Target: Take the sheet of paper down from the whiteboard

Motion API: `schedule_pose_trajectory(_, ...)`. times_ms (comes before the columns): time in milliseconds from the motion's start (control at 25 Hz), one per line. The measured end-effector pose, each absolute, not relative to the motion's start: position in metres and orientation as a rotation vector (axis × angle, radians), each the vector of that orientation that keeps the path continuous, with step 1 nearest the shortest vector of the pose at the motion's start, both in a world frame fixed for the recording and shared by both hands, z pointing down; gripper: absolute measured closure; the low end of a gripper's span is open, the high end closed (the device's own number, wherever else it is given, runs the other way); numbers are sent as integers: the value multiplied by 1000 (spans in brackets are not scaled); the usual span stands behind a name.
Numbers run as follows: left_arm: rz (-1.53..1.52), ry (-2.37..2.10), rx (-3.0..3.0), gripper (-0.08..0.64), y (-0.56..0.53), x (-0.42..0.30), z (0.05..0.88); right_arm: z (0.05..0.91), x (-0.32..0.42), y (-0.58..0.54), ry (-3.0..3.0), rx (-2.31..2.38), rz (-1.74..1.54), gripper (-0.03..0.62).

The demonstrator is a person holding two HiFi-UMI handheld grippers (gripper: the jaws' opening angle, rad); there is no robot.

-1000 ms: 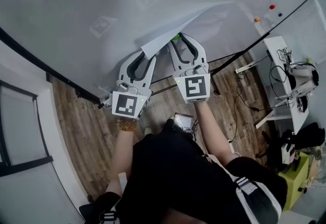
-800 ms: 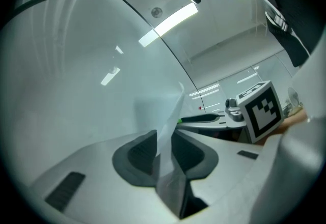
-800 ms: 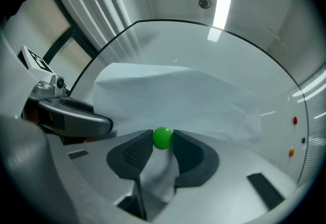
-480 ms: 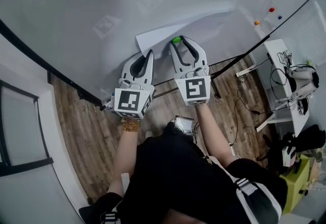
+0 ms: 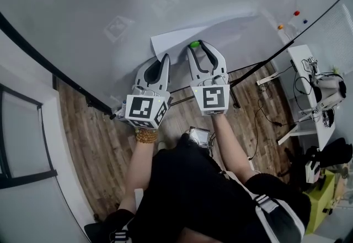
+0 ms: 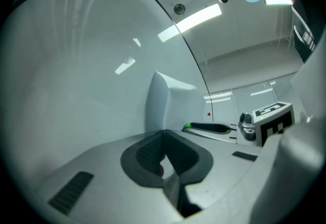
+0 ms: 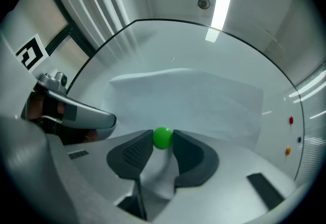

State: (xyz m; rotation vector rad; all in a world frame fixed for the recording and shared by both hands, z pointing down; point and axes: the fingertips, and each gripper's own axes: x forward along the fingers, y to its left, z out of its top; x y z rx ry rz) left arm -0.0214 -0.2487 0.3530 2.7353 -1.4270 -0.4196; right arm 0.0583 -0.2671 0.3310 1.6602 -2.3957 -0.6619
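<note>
- the sheet of paper [image 5: 223,35] is seen on the whiteboard [image 5: 110,4], low on the board and just ahead of both grippers.
- a green magnet [image 7: 162,137] is set on the sheet's lower edge.
- the right gripper [image 5: 195,46] is pressed onto that green magnet: the ball is touched by a pad on each side, so the jaws are kept apart only by its width.
- the left gripper [image 6: 164,132] is held just beside the right one, its jaw tips pressed together on the sheet's lower left corner.
- above that pinch, the paper's left end is seen curled away from the board.
- a red magnet [image 5: 297,13] and an orange magnet [image 5: 280,27] are seen well apart from the sheet, near the board's right edge.
</note>
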Motion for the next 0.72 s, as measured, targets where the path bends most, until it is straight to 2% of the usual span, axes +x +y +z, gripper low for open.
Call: schedule_pose_trajectory(720, -452, -1433, 2683, 551, -250, -22, 354, 333, 52, -254, -2428, 1652, -656, 472)
